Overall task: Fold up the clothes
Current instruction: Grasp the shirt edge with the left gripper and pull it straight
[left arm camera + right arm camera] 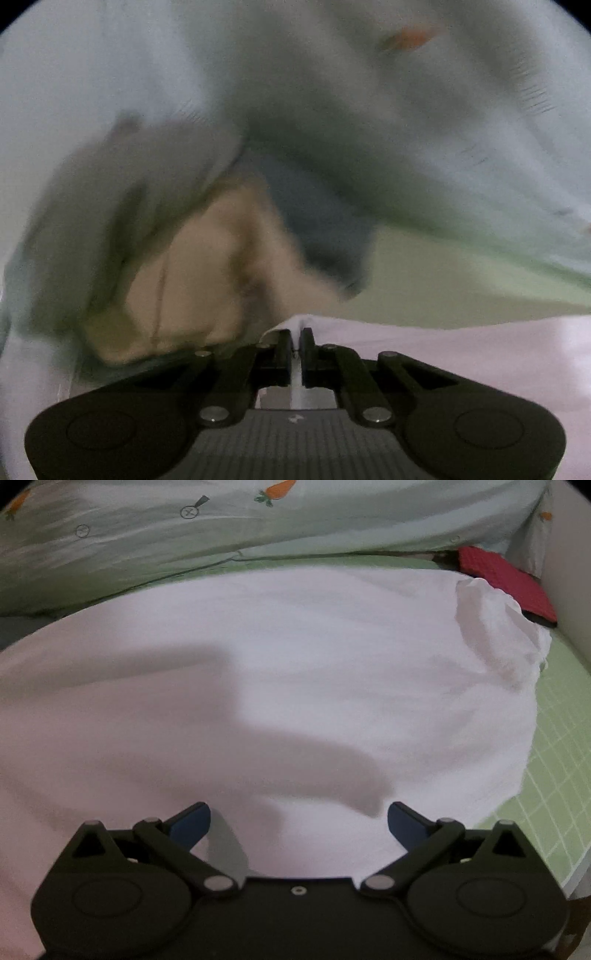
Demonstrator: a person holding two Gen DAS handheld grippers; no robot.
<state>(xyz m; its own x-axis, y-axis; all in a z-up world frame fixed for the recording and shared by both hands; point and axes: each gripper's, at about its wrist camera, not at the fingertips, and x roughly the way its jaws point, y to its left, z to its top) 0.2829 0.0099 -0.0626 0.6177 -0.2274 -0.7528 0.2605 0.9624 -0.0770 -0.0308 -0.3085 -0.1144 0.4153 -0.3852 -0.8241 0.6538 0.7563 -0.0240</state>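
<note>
A pale green bed sheet [554,775] with a grid pattern carries a white garment [295,664] spread flat, a carrot-print quilt [184,528] bunched behind it. The right tool [299,825] hovers over the cloth, fingers spread wide and empty. The left tool [295,347] is clenched on the garment's edge, beside a blurred hand [207,280].

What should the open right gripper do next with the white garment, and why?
Probably lower and close on the white garment just ahead: the right gripper is open above it, holding nothing, while the left gripper already pinches a white edge.
</note>
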